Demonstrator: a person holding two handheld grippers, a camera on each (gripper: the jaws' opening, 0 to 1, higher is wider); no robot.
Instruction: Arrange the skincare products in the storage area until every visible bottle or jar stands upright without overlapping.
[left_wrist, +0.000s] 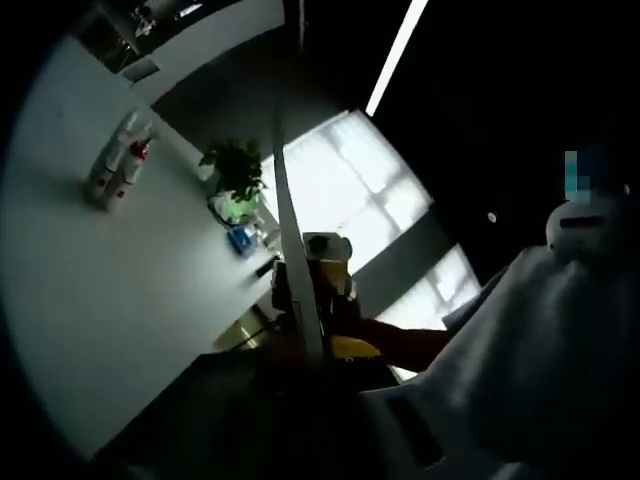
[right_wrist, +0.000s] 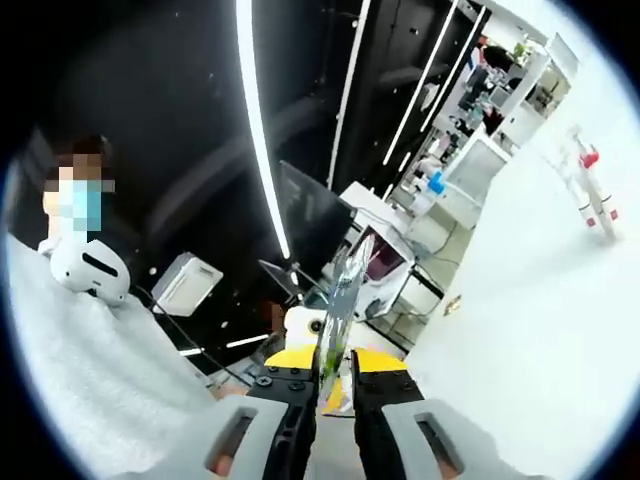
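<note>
Left gripper view: camera rolled hard, aimed up into the room. No products in frame, only a plant (left_wrist: 235, 168) upper centre and a white-sleeved person (left_wrist: 540, 350) lower right. A thin panel edge (left_wrist: 295, 260) runs up centre; own jaws too dark, can't tell their state.

Right gripper view: right gripper (right_wrist: 335, 395) at bottom centre, jaws nearly together on a thin clear sheet (right_wrist: 345, 285) standing edge-on. Ceiling lights above.

Judgement: level both cameras down, locate the bottles, then approach.

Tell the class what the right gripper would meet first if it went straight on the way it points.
Most likely the thin clear panel, seen edge-on and rising from between the jaws of the right gripper. Its lower edge seems already to lie between them, though depth is unclear.
</note>
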